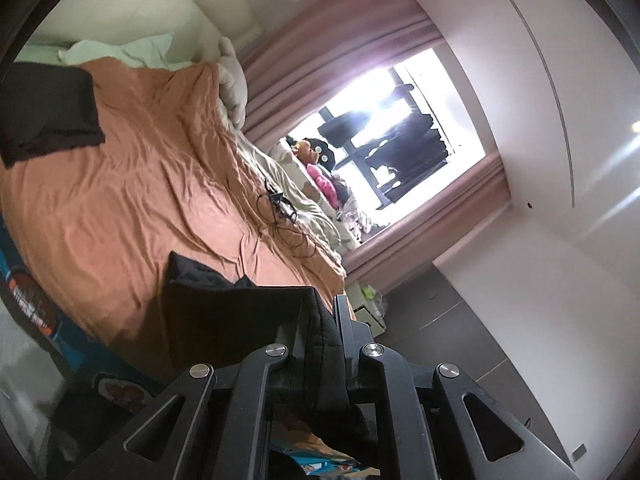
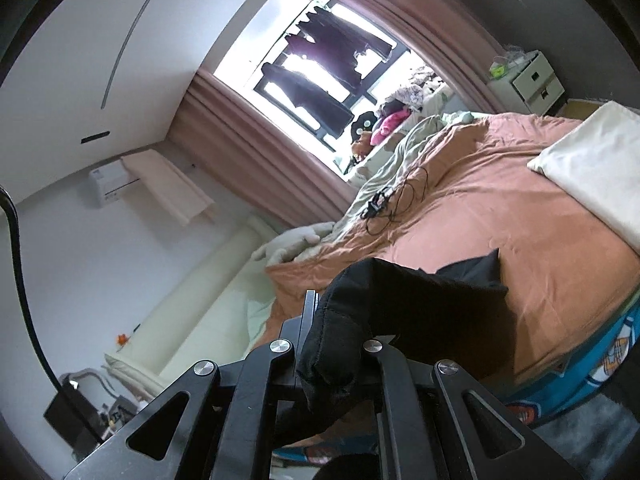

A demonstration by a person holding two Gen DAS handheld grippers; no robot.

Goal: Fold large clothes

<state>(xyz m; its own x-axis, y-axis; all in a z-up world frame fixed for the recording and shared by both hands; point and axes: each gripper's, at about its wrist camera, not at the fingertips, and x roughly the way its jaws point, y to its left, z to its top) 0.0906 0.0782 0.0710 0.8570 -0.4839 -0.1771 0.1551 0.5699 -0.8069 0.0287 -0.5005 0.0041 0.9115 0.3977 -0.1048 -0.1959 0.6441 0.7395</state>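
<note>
Above the bed's orange bedspread (image 1: 132, 184), both grippers are clenched on a black garment (image 2: 420, 292). Its edge is pinched in the left gripper (image 1: 325, 320), the cloth draping back onto the bed. Another bunched edge of it is clamped in the right gripper (image 2: 332, 320). A tangled black cable (image 2: 394, 200) lies further across, and a cream pillow (image 2: 596, 160) sits near the far edge.
</note>
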